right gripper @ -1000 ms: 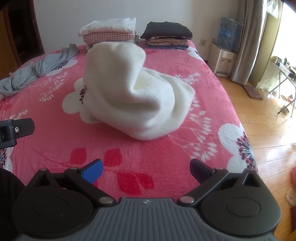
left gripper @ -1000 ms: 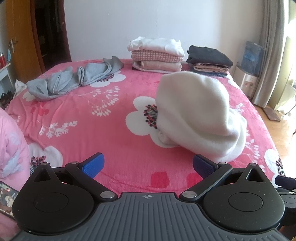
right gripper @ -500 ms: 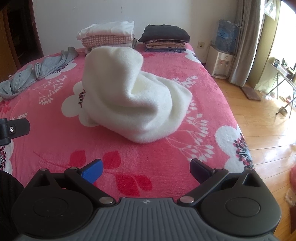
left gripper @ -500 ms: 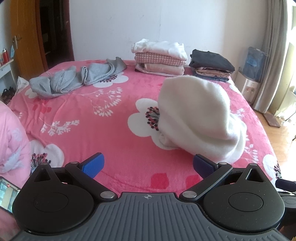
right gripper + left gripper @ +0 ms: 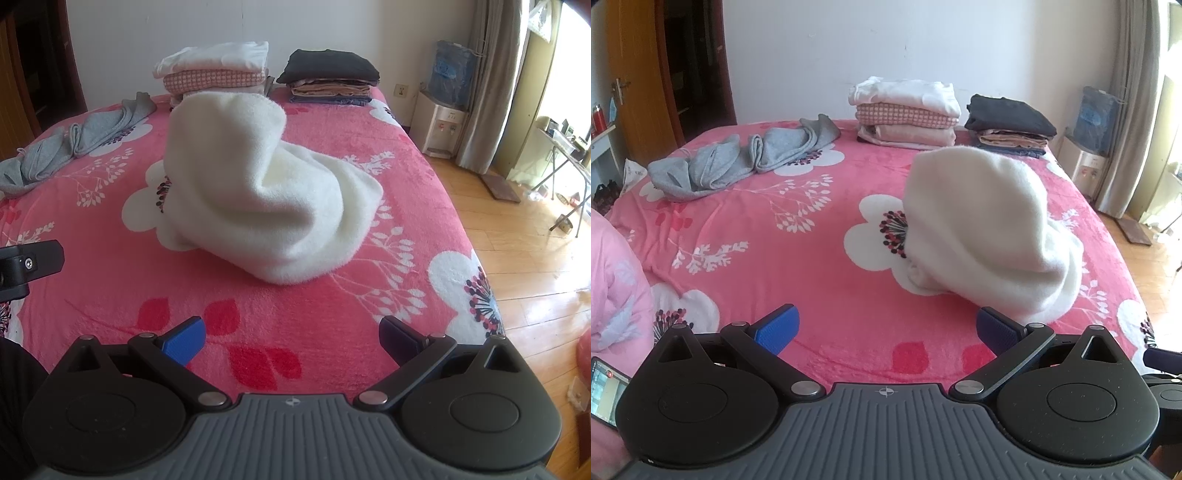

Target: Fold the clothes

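The bed (image 5: 812,258) with its pink flowered cover fills most of both views. On it, right of the middle in the left wrist view and at the centre in the right wrist view, lies a white fluffy garment (image 5: 982,236) (image 5: 266,199) in a loose heap, one part standing up like a hood; it is not folded. In the upper left of both views a grey garment (image 5: 738,162) (image 5: 74,144) lies crumpled in a long twist, also not folded.

At the top centre, near the wall, stand two neat stacks: a light stack (image 5: 905,110) (image 5: 214,70) of white, checked and pink pieces, and just right of it a dark stack (image 5: 1008,122) (image 5: 328,74). So I judge the task to be partly done: several clothes lie folded, and the white and the grey ones are left.

The left gripper (image 5: 884,326) shows at the bottom of its view with its jaws wide apart; it holds nothing and hangs over the near part of the cover, short of the white garment. The right gripper (image 5: 291,334) is the same: spread wide, empty, not touching the white heap ahead of it.
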The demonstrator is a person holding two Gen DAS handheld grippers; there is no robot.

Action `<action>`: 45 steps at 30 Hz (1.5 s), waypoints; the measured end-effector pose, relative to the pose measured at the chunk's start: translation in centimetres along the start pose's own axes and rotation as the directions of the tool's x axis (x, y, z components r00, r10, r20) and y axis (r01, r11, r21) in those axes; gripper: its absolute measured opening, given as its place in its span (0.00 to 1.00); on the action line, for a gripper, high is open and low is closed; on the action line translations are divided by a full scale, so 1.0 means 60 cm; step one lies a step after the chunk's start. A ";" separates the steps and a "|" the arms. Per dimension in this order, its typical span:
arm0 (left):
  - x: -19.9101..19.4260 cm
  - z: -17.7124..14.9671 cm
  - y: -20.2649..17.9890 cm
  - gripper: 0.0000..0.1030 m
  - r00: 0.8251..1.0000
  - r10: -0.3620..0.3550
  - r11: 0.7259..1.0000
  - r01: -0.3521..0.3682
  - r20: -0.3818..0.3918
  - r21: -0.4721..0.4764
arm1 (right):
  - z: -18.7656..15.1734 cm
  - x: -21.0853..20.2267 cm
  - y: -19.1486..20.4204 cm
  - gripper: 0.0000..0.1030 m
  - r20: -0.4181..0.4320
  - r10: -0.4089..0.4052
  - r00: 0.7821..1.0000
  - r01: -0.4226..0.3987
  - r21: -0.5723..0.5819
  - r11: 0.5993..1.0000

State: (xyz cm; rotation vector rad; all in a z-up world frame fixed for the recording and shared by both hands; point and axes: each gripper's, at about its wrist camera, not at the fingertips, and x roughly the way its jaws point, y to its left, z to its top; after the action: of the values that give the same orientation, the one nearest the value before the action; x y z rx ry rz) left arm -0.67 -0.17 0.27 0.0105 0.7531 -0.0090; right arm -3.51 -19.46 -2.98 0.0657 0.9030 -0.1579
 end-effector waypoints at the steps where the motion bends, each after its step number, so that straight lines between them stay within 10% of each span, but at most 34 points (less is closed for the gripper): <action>1: 0.001 0.000 -0.001 1.00 1.000 0.001 1.000 -0.001 0.000 0.002 | -0.001 0.000 -0.001 1.00 0.000 0.000 1.000 0.000 0.000 1.000; 45: 0.023 0.010 -0.019 1.00 0.997 -0.070 0.996 0.070 0.015 0.049 | 0.020 0.030 -0.016 1.00 -0.016 0.023 1.000 -0.022 0.059 0.998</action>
State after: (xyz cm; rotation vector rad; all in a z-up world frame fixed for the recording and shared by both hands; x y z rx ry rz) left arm 0.74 -1.34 -0.25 0.0301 0.7359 -0.0939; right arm -1.62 -20.73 -3.67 0.1318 0.9142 -0.1632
